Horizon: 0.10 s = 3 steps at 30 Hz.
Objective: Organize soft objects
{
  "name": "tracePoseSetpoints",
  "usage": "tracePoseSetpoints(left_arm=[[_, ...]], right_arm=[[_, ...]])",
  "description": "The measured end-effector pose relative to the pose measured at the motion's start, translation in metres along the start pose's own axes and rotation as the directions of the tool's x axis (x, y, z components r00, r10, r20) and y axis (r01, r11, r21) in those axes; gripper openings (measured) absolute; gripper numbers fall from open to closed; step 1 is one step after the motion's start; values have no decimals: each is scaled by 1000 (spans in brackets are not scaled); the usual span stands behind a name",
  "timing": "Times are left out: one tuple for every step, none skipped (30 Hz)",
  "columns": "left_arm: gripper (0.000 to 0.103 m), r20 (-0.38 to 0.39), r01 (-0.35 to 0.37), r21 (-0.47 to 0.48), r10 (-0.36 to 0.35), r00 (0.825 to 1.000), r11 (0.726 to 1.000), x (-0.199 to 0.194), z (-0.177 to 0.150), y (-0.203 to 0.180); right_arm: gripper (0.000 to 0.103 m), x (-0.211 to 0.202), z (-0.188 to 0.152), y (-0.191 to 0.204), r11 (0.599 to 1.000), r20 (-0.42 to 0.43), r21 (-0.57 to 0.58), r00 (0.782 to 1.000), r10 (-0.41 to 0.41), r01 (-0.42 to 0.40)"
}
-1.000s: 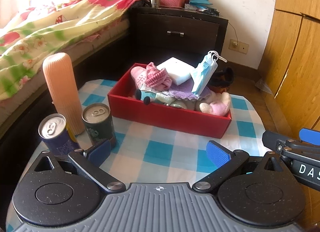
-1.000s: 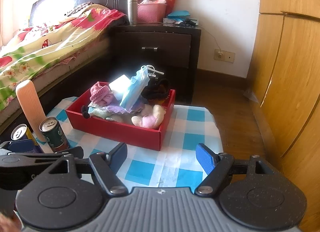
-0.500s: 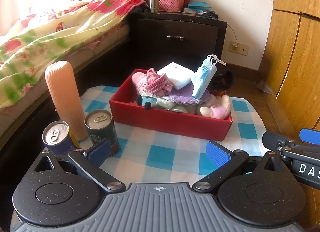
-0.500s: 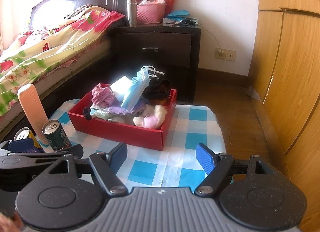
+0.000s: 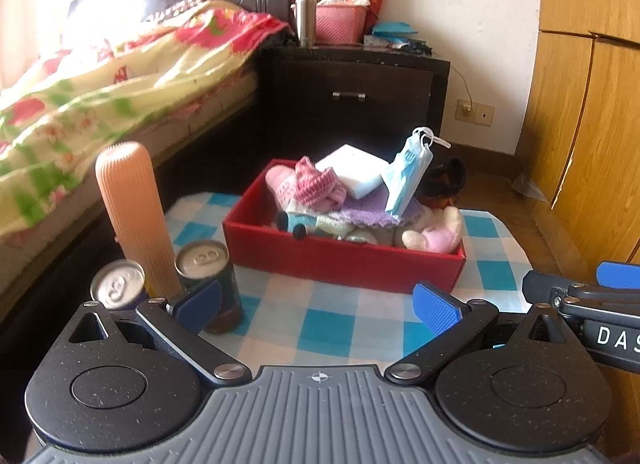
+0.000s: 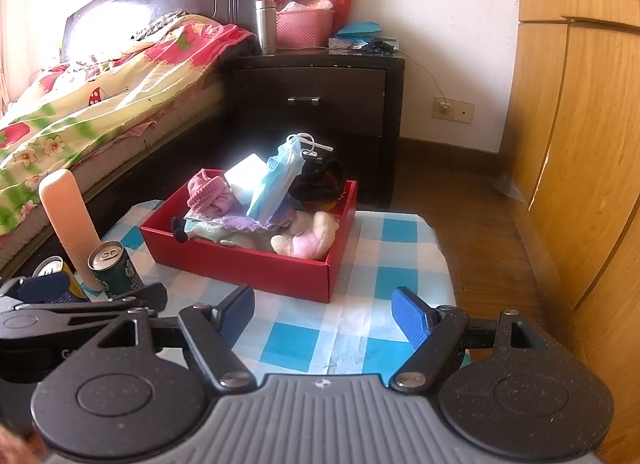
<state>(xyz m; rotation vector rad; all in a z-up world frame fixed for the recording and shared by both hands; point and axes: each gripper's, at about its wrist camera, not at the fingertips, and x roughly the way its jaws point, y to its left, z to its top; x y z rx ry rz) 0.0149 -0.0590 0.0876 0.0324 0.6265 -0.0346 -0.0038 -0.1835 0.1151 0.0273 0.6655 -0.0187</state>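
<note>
A red box on the blue-checked table holds soft things: a pink knit hat, a blue face mask standing on end, a white pad, a purple cloth, a pale plush toy and a dark item at the back. My left gripper is open and empty, short of the box. My right gripper is open and empty, also short of the box.
A tall peach ribbed bottle and two drink cans stand at the table's left. A bed lies left, a dark nightstand behind, wooden wardrobe doors right. The table edge drops to floor.
Both grippers have drawn back and risen slightly from the box, which looks smaller and farther. Both stay open and empty.
</note>
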Motion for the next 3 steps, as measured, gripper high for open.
tracePoseSetpoints(left_arm=[[97,4,-1,6,1,1000,1000,0,0,0],[97,5,1,10,-1,1000,1000,0,0,0],[97,-1,3,9,-3,1000,1000,1,0,0]], right_arm=[[54,0,0,0,1000,-1,0,1000,-1,1],[54,0,0,0,1000,-3,-1,1000,-2,2],[54,1,0,0,1000,-4,-2,1000,-3,3]])
